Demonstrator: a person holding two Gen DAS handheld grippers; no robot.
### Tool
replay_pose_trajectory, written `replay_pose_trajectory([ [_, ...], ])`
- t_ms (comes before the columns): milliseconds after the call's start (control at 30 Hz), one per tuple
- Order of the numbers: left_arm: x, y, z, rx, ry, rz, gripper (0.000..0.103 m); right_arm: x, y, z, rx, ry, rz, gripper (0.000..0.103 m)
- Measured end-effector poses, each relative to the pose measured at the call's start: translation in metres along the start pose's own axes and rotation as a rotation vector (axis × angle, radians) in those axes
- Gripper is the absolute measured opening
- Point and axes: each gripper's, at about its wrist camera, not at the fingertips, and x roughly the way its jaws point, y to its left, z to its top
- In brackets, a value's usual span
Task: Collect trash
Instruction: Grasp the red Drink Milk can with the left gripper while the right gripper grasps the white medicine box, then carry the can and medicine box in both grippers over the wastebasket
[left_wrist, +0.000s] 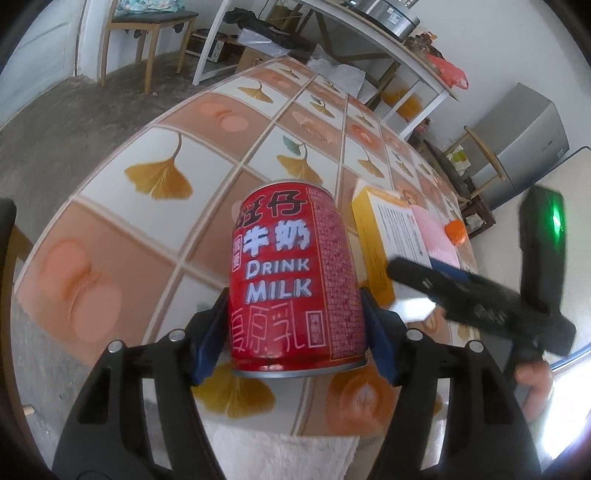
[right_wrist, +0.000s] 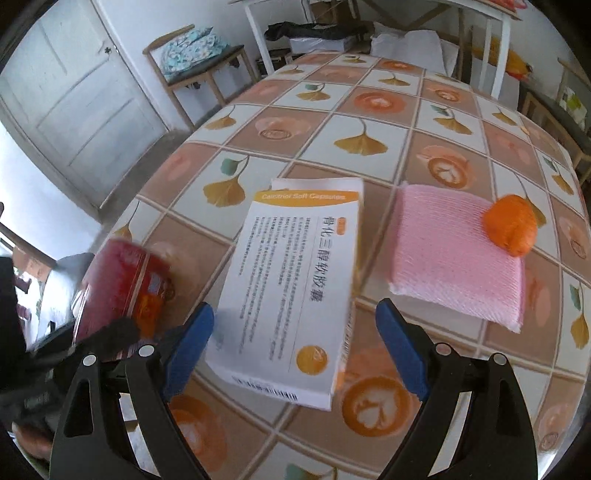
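Pinching the milk can (left_wrist: 295, 280), left gripper (left_wrist: 295, 332); right gripper (right_wrist: 293, 347) spread around medicine box (right_wrist: 295, 288).

Leaf-patterned table (right_wrist: 369, 122), white capsule box (right_wrist: 291, 288), pink sponge (right_wrist: 450, 258), orange ball (right_wrist: 511, 225) atop sponge

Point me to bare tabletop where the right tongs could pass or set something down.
Free: the far half of the table, beyond the capsule box and pink sponge. A narrow strip runs between those two. Crowded: near-left, where the left tongs grip the red milk can beside the box. An orange lump rests on the sponge's far corner.
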Motion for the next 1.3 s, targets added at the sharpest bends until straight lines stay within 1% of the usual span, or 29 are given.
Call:
replay_pose_trajectory([
  [33, -0.002, -0.001, -0.004, -0.001, 0.001, -0.003, 0.063, 0.004, 0.003, 0.002, -0.008, 0.008, -0.021, 0.088],
  [133, -0.005, -0.004, -0.01, 0.003, 0.005, -0.005, 0.063, 0.013, 0.01, 0.003, -0.03, 0.032, -0.032, 0.088],
  [233, -0.006, -0.007, -0.014, 0.004, 0.015, -0.011, 0.063, 0.016, 0.014, 0.0, -0.053, 0.03, -0.066, 0.087],
  [267, -0.007, -0.009, -0.016, 0.004, 0.018, -0.01, 0.063, 0.015, 0.014, -0.003, -0.058, 0.028, -0.07, 0.085],
  [300, -0.007, -0.009, -0.017, 0.0, 0.02, -0.011, 0.063, 0.012, 0.014, -0.005, -0.065, 0.022, -0.073, 0.08],
  [467, -0.011, -0.013, -0.025, -0.002, 0.029, -0.006, 0.063, -0.009, 0.009, -0.03, -0.137, 0.012, -0.088, 0.077],
  [600, -0.01, -0.016, -0.029, -0.012, 0.044, -0.017, 0.063, -0.028, 0.0, -0.062, -0.196, 0.026, -0.075, 0.077],
  [667, -0.01, -0.018, -0.03, -0.016, 0.052, -0.025, 0.063, -0.039, -0.007, -0.078, -0.211, 0.033, -0.084, 0.077],
  [733, -0.008, -0.02, -0.03, -0.015, 0.057, -0.026, 0.063, -0.047, -0.015, -0.088, -0.202, 0.032, -0.105, 0.077],
  [833, -0.007, -0.021, -0.028, -0.017, 0.066, -0.023, 0.063, -0.055, -0.033, -0.096, -0.15, 0.032, -0.124, 0.078],
  [1000, -0.005, -0.019, -0.026, -0.03, 0.078, -0.025, 0.063, -0.055, -0.053, -0.096, -0.044, 0.053, -0.086, 0.081],
  [1100, -0.003, -0.019, -0.022, -0.039, 0.085, -0.027, 0.064, -0.053, -0.057, -0.095, -0.023, 0.056, -0.07, 0.082],
  [1300, 0.002, -0.018, -0.016, -0.052, 0.103, -0.031, 0.066, -0.048, -0.054, -0.092, -0.038, 0.057, -0.079, 0.086],
])
